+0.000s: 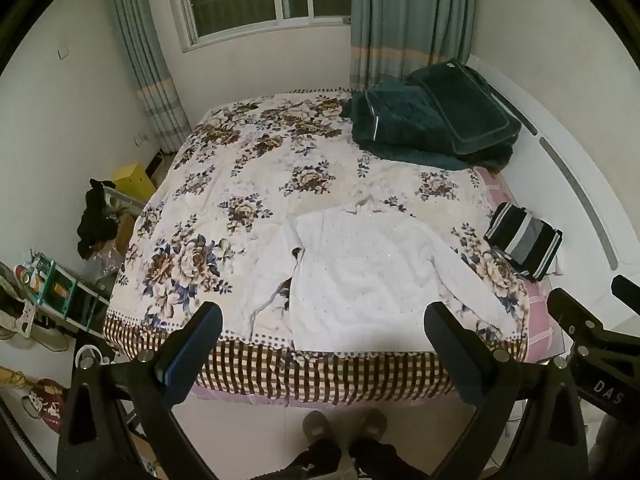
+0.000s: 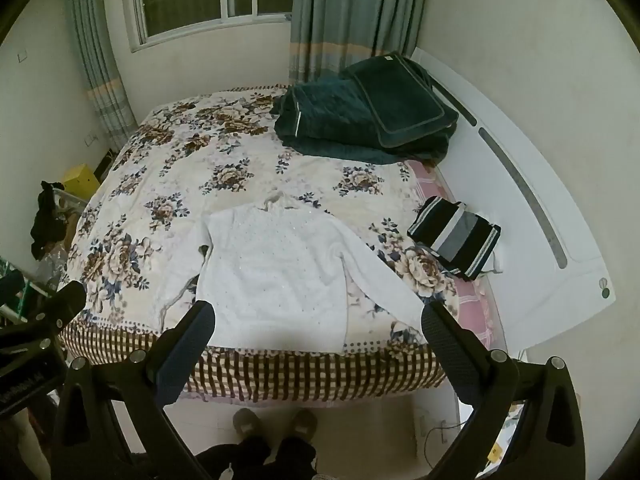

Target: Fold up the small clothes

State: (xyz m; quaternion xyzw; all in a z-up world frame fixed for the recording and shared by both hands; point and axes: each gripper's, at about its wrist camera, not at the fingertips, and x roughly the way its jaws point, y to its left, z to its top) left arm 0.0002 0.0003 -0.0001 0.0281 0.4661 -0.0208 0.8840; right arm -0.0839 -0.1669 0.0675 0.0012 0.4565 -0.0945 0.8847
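Note:
A small white knit sweater lies flat on the floral bedspread, hem at the bed's near edge, sleeves spread to both sides. It also shows in the right wrist view. My left gripper is open and empty, held above the bed's near edge in front of the hem. My right gripper is open and empty, in the same place above the hem. A folded black, grey and white striped garment lies at the bed's right edge, also in the right wrist view.
Dark green folded bedding sits at the bed's far right corner. A white headboard runs along the right side. Clutter, a yellow box and a rack stand on the floor to the left. The person's feet stand at the bed's foot.

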